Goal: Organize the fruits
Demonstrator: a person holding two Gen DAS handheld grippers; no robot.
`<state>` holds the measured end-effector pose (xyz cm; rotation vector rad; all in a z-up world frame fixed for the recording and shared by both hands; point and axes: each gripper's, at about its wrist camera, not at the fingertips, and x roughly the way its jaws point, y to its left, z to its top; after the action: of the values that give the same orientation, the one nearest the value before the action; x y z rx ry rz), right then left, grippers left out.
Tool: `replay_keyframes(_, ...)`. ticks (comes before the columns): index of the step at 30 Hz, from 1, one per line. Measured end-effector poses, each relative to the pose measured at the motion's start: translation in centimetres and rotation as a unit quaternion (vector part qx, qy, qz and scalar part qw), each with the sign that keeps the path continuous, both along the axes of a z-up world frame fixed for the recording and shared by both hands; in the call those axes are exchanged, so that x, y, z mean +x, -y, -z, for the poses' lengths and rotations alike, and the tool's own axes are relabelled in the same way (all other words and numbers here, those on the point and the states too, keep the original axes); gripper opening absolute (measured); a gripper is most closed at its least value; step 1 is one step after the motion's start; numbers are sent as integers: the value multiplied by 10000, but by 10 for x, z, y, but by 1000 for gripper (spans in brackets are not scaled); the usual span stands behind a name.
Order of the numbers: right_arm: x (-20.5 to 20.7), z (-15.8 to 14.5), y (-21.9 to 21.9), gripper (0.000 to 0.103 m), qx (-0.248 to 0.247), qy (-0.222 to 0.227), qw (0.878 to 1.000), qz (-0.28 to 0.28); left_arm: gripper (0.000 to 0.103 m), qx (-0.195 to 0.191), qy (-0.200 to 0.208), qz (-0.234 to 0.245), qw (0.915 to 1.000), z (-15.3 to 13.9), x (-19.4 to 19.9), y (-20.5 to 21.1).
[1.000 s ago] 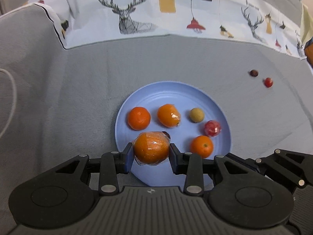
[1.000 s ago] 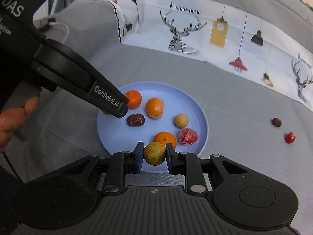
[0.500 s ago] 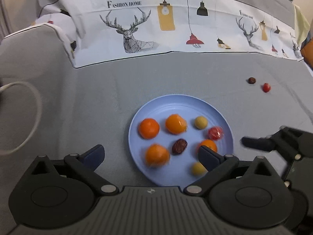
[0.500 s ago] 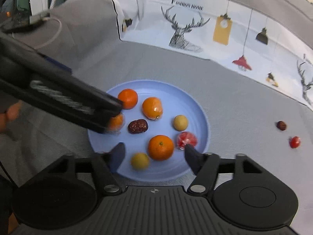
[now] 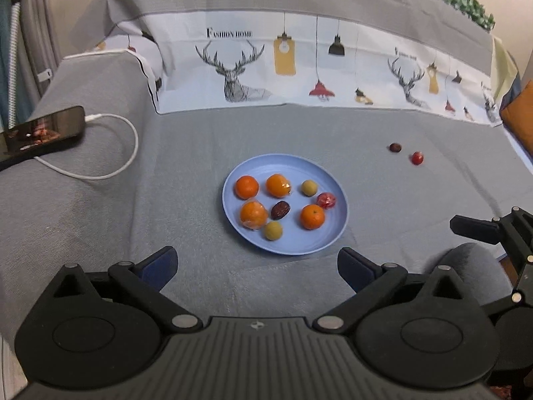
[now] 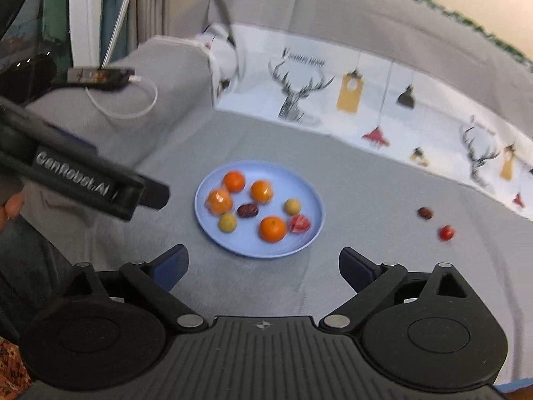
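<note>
Left gripper point(image 5: 256, 265) jaws wide apart, nothing between the pads, hovering over gray cloth just short of the plate's near rim. Right gripper point(image 6: 263, 263) same story: jaws spread, nothing held, also just short of the near rim; right view's a bit blurred. Blue plate point(image 5: 329, 180) sits mid-cushion on the gray sofa cover point(image 5: 186, 153), carrying eight pcs. Back row, left to right: bare orange point(image 5: 247, 187), wrapped orange point(image 5: 278, 185), small yellow-green fruit point(image 5: 308, 188). At the right rim, red wrapped fruit point(image 5: 326, 200), w/ a bigger orange point(image 5: 312, 217) just in front of it. Left side: plastic-wrapped orange point(image 5: 254, 215), dark date point(image 5: 280, 210) just beside it, second yellow-green fruit point(image 5: 273, 230) nearest the front rim, close to both. Off the plate, well apart toward the cushion's right side: a dark date-like fruit point(image 5: 395, 147) and a small red fruit point(image 5: 417, 158), near each other, not touching. On the left armrest, a phone point(image 5: 43, 131) w/ white cable point(image 5: 130, 153) looped on the cloth. Backrest cover w/ deer print point(image 5: 233, 70) runs along the rear edge.
</note>
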<state>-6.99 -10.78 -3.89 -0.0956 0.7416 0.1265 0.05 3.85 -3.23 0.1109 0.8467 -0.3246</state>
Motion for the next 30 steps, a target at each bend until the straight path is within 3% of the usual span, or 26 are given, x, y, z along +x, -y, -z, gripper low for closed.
replay_keyframes(5,-30,-21,4,102,24,417,9990,127,102,-6,289,-90,9995,-18,-29,0)
replay_keyframes(13,-63,-38,6,102,31,815,9966,150,102,-76,375,-193,9991,-32,-59,-2)
replay_keyframes(30,-89,-49,10,102,-11,1115,9930,398,102,-91,623,-119,9979,-46,-79,1)
